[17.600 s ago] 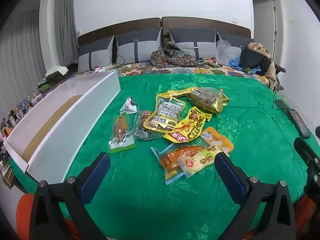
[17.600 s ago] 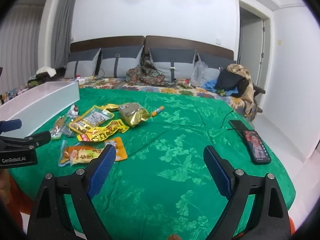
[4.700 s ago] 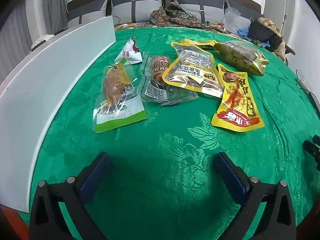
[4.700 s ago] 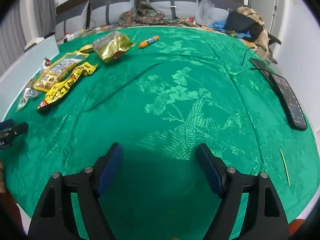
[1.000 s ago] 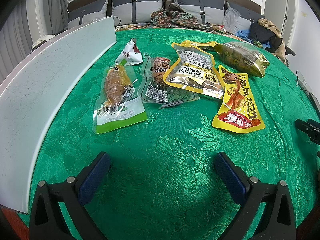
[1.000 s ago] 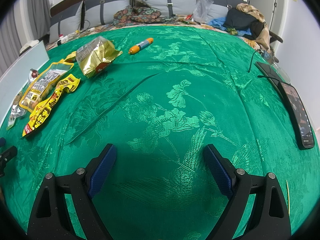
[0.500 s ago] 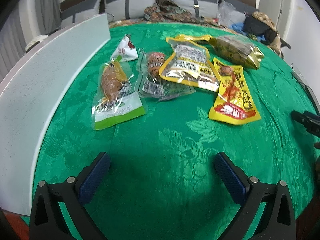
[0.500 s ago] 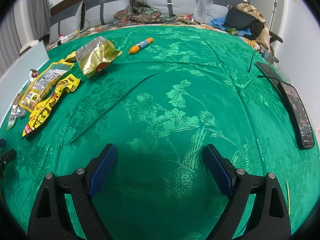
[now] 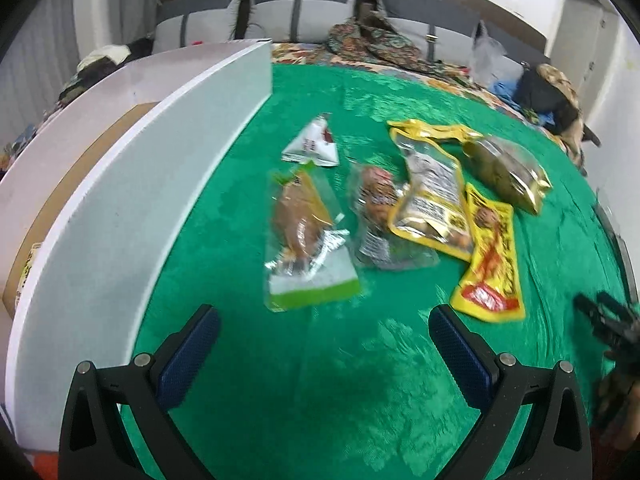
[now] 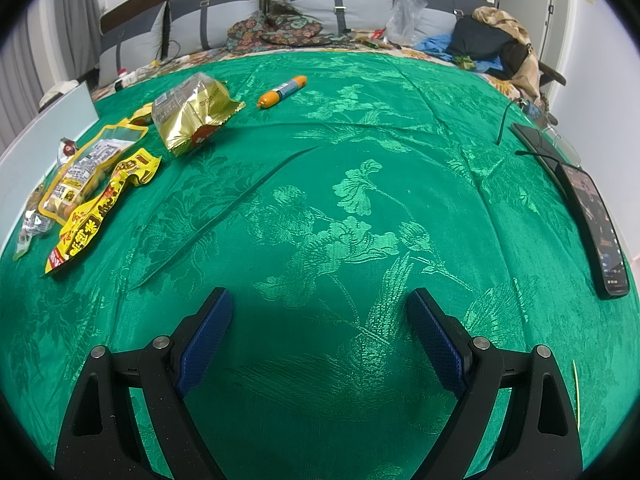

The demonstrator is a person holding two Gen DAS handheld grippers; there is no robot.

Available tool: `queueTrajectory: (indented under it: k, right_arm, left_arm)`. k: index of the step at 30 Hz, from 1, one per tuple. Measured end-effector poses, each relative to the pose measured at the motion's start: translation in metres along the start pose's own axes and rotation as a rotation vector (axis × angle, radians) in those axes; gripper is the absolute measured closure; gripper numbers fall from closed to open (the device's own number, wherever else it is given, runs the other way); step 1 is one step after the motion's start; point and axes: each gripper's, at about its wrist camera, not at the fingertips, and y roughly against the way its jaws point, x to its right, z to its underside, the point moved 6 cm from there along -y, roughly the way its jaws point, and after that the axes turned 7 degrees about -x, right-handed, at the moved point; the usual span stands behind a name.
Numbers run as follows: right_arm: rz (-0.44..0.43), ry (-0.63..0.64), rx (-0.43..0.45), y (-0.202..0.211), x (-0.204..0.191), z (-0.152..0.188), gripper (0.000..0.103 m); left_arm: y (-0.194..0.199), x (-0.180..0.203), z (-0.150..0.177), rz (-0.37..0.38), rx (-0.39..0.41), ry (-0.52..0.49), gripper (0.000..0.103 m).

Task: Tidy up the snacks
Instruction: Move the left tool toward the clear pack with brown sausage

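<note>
The snack packets lie in a loose group on the green bed cover (image 10: 360,200), not yet sorted. Nearest to my left gripper (image 9: 320,344) is the green-edged pouch (image 9: 306,236), then the clear sausage packet (image 9: 380,216), the yellow peanut bag (image 9: 432,196), the long yellow-red packet (image 9: 490,256), the gold foil bag (image 9: 506,172) and the small white sachet (image 9: 312,146).

Compared with half a second ago, my left view has lifted and turned a little to the left. It is now blurred, and the inside of the white box (image 9: 132,184) shows, with its brown floor and something pale at the near end. I judge that I am lining up box and pouch for the next pick. The left fingers (image 9: 192,356) are spread wide and carry nothing.

My right gripper (image 10: 320,324) has not moved; its fingers are also apart and empty, over bare cover. The orange sausage stick (image 10: 282,91) lies alone, well apart from the group. A phone (image 10: 596,216) lies at the right edge.
</note>
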Motion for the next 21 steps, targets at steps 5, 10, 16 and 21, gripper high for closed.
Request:
queueTrajectory:
  k: [5,10,16,21]
  right_arm:
    - [0.0,0.0,0.0,0.0,0.0,0.0,0.011]
    - [0.0,0.0,0.0,0.0,0.0,0.0,0.011]
    - [0.0,0.0,0.0,0.0,0.0,0.0,0.011]
    - [-0.001,0.0,0.0,0.0,0.0,0.0,0.011]
  left_arm:
    - [-0.007,-0.017,-0.027,0.006,-0.005,0.095,0.001]
    - [-0.019,-0.037,-0.055,-0.017,-0.011,0.193,0.01]
    - [-0.053,-0.029,-0.067,-0.066,-0.07,0.122,0.018]
    - [-0.08,-0.031,-0.07,-0.105,-0.113,0.117,0.017]
